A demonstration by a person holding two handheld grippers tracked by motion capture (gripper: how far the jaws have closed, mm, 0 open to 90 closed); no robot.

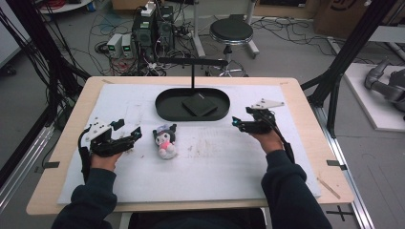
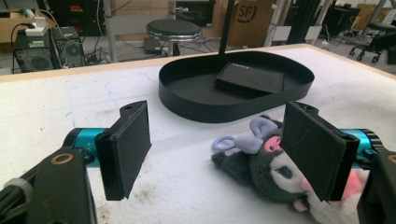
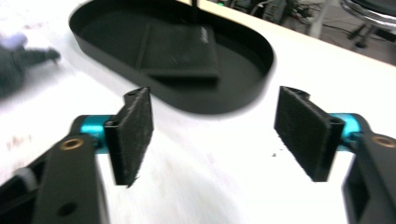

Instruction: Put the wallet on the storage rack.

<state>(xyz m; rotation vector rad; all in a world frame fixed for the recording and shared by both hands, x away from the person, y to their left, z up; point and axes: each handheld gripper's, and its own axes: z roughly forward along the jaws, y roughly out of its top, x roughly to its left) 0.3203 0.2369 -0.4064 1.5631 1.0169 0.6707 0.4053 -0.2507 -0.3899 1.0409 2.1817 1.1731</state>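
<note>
- This is a robotics or recording lab, not a home.
- Loose cables (image 1: 119, 26) sprawl over the grey floor behind the table (image 1: 67, 138), running between devices.
- Two desktop computer towers (image 1: 154, 29) stand on the floor beside small boxes with lit green displays (image 1: 120, 44).
- Black metal frame posts (image 1: 351, 45) rise at both sides of the table, like a camera rig.
- A grey robot arm (image 1: 389, 83) lies on a white platform at the right edge.
- A round black stool (image 1: 231, 32) and cardboard boxes (image 2: 245, 16) stand behind.
- The table wears a white foam sheet (image 1: 229, 167), stained from use.
</note>
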